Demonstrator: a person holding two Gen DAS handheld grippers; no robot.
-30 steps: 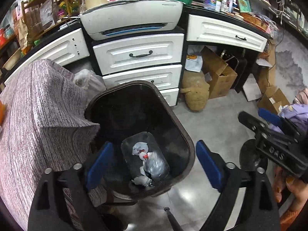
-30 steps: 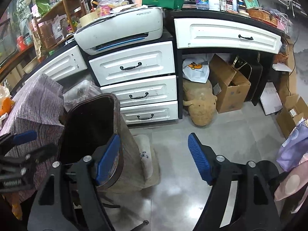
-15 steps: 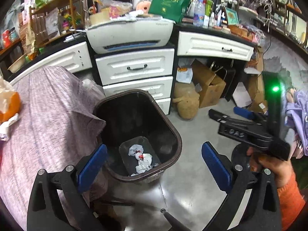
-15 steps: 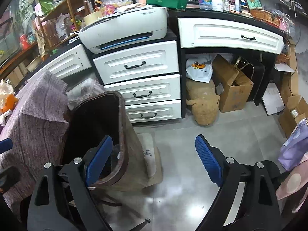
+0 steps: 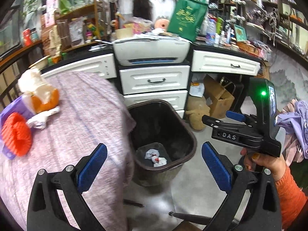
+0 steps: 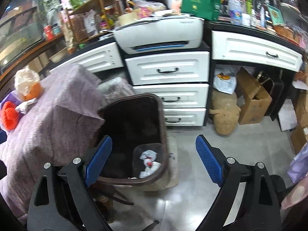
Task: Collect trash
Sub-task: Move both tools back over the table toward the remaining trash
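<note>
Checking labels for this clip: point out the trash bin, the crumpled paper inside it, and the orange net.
trash bin [image 5: 189, 134], left wrist view, right rim.
crumpled paper [image 5: 156, 156], left wrist view, its middle.
orange net [image 5: 16, 132], left wrist view, its middle.

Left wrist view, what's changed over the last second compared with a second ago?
The left gripper has pulled up and back from the trash bin, so the tabletop with the orange net and crumpled wrappers has come into view. The right gripper has risen beside it. Both jaws stay open and empty; the crumpled tissues still lie in the bin.
</note>
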